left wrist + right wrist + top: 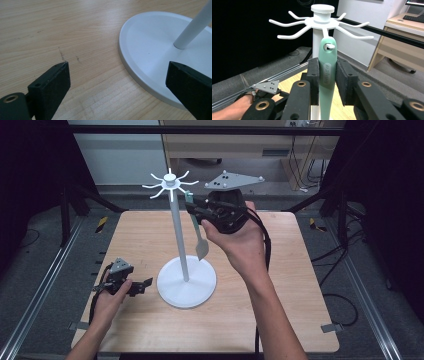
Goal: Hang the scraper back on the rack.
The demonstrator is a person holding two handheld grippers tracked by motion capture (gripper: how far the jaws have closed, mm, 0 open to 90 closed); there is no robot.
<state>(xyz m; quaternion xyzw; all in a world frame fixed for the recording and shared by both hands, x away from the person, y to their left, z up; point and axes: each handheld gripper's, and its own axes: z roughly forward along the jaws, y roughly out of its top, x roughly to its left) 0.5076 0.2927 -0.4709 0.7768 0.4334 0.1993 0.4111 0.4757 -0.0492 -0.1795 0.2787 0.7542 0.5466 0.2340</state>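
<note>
A white hook rack (177,230) stands on a round base (186,282) mid-table, with curved hooks around its top (322,21). A mint-green spatula (327,53) hangs from one hook by the hole in its handle, blade down (201,246). My right gripper (327,68) is raised beside the rack top, shut on the spatula's handle just under the hook; in the high view the right gripper (192,211) is held by a hand. My left gripper (117,82) rests open on the table, its jaws wide apart beside the base rim (140,75); in the high view the left gripper (145,284) lies left of the base.
The wooden table (280,285) sits in a dark framed cell with metal rails along both sides. A desk (402,37) stands beyond the table's far edge. The person's left hand (239,106) shows low in the right gripper view.
</note>
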